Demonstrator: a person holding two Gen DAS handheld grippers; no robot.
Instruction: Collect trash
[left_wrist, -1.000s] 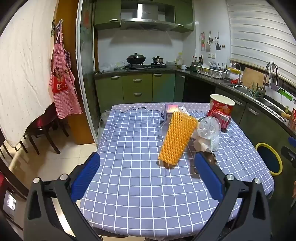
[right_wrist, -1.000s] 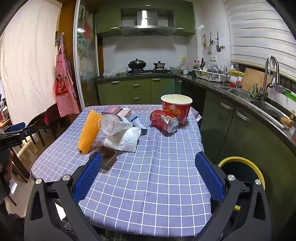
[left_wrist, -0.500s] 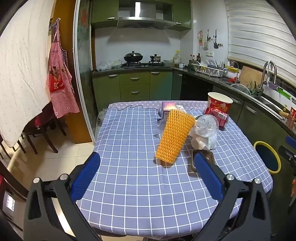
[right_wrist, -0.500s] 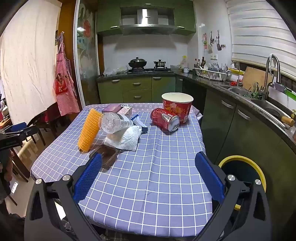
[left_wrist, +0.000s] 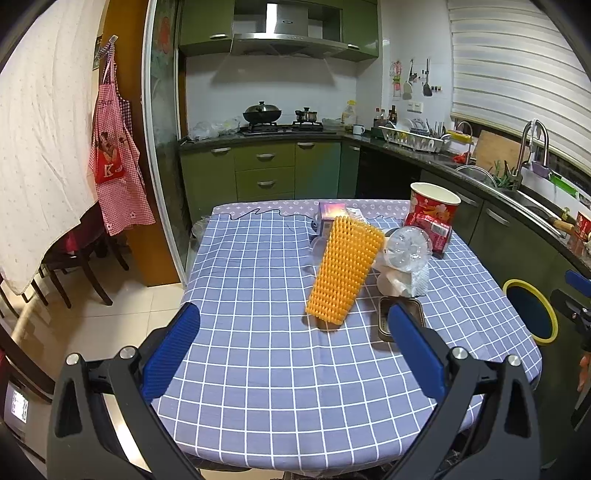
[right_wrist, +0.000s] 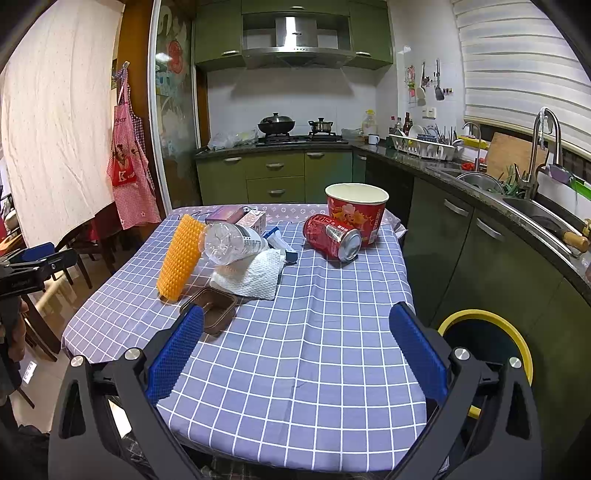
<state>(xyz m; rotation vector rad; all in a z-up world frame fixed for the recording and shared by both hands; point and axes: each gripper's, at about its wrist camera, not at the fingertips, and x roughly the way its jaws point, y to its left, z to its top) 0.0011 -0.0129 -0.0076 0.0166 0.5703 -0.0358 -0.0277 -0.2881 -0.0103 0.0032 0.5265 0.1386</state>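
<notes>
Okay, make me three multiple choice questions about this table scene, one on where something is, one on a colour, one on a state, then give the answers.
1. Where is the yellow-rimmed bin?
A. on the table
B. on the floor beside the table
C. in the sink

2. What colour is the spiky mat?
A. orange
B. green
C. white

3. How does the red can sit?
A. upright
B. crushed flat
C. on its side

Answers: 1 B, it stands below the table's edge; 2 A, both views show orange; 3 C, its end faces the right wrist camera.

Left claw (left_wrist: 291, 325) & right claw (right_wrist: 295, 325): black frames, blue ribbed pads, silver screws at pivots
</notes>
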